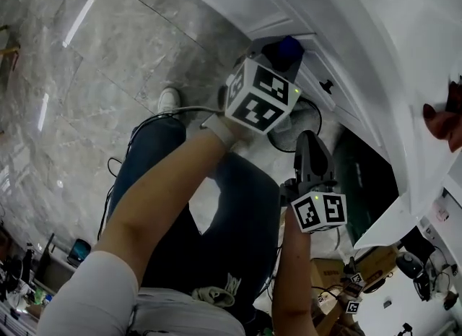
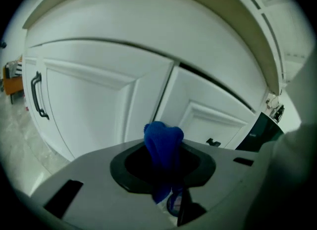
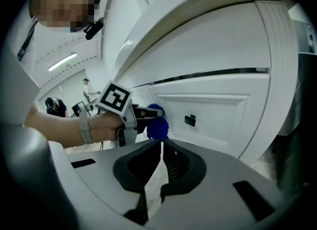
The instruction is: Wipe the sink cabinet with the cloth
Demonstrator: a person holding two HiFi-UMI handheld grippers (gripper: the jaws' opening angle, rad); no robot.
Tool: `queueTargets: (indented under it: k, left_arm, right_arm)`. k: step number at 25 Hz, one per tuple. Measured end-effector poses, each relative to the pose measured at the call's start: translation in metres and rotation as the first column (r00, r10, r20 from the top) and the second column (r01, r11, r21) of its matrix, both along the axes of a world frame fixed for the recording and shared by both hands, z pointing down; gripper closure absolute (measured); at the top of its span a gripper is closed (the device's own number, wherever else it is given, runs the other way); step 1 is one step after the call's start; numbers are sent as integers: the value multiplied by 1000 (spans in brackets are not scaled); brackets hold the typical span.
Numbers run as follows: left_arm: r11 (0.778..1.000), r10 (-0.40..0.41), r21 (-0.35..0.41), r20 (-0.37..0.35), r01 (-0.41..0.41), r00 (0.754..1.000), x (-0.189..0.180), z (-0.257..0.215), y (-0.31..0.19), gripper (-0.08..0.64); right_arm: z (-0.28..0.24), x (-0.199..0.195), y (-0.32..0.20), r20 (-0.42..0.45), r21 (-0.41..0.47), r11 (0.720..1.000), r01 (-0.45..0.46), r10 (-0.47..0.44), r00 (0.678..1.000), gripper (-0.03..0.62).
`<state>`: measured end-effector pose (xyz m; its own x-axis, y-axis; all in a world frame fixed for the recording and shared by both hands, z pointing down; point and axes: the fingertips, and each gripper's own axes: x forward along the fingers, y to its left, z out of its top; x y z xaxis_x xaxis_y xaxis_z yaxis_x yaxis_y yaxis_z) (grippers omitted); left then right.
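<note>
Our left gripper [image 2: 164, 151] is squeezed tight on the blue cloth [image 2: 163, 140], up close to the white doors of the sink cabinet [image 2: 94, 100]. Our right gripper [image 3: 162, 150] has its jaws pressed together with nothing in them. We cannot see what is inside the cabinet's dark opening [image 1: 364, 175].

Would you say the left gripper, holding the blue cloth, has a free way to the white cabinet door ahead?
Probably yes: the left gripper is shut on the blue cloth, facing the white cabinet door, and nothing shows between them; the right gripper sits aside.
</note>
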<state>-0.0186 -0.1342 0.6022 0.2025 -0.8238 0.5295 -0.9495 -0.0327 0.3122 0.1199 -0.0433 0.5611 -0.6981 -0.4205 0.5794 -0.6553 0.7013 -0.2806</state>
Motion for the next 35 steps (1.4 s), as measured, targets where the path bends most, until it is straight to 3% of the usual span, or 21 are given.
queueTargets:
  k: [7, 12, 14, 16, 18, 28, 35]
  left_arm:
    - [998, 55, -14, 27, -54, 998, 0, 32, -3, 456]
    - [996, 91, 12, 133, -94, 987, -1, 38, -4, 456]
    - [995, 102, -28, 153, -99, 983, 0, 48, -1, 456]
    - [991, 102, -98, 111, -91, 989, 3, 69, 3, 457]
    - [989, 97, -119, 72, -88, 993, 4, 86, 4, 457]
    - [984, 138, -134, 145, -119, 980, 3, 98, -3, 457]
    - [970, 163, -195, 61, -148, 985, 16, 87, -4, 459]
  right_arm:
    - [15, 3, -11, -8, 7, 1000, -22, 22, 1000, 563]
    - [27, -2, -13, -1, 7, 999, -36, 36, 999, 563]
    - [30, -4, -13, 6, 8, 999, -44, 44, 999, 563]
    - [32, -5, -11, 13, 8, 998, -56, 56, 998, 563]
    - [35, -5, -8, 20, 7, 998, -66, 66, 998, 563]
    - [40, 6, -1, 35, 0, 993, -119, 119, 992, 563]
    - [26, 21, 8, 27, -9, 987, -161, 161, 987, 563]
